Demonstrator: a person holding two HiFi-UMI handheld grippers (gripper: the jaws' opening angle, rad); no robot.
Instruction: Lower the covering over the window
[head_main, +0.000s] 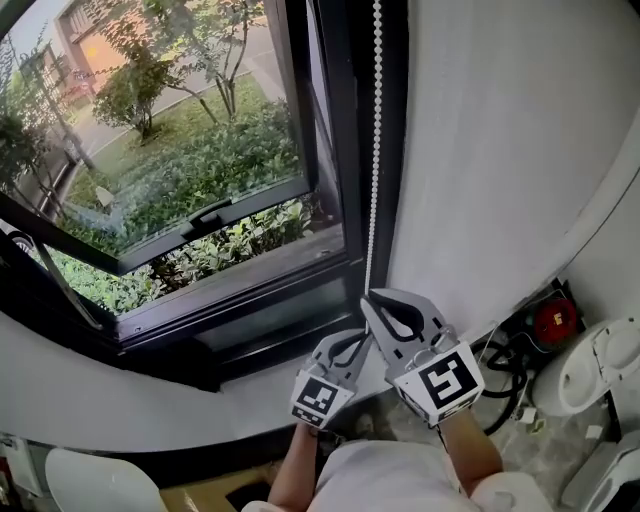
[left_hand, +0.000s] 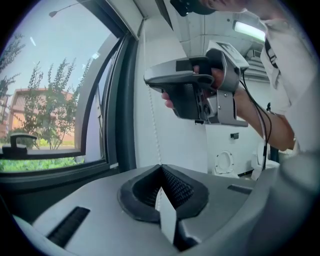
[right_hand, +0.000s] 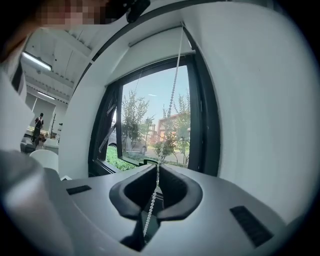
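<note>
The window (head_main: 180, 160), its glass uncovered, fills the far left. The bead chain (head_main: 375, 150) hangs along its right frame. The right gripper (right_hand: 157, 168) is clamped on that chain, and the left gripper (left_hand: 161, 169), just below it, is closed on it too. Each cube bears a black square marker (head_main: 447, 383). Only the right gripper view shows a distant person (right_hand: 38, 125).
</note>
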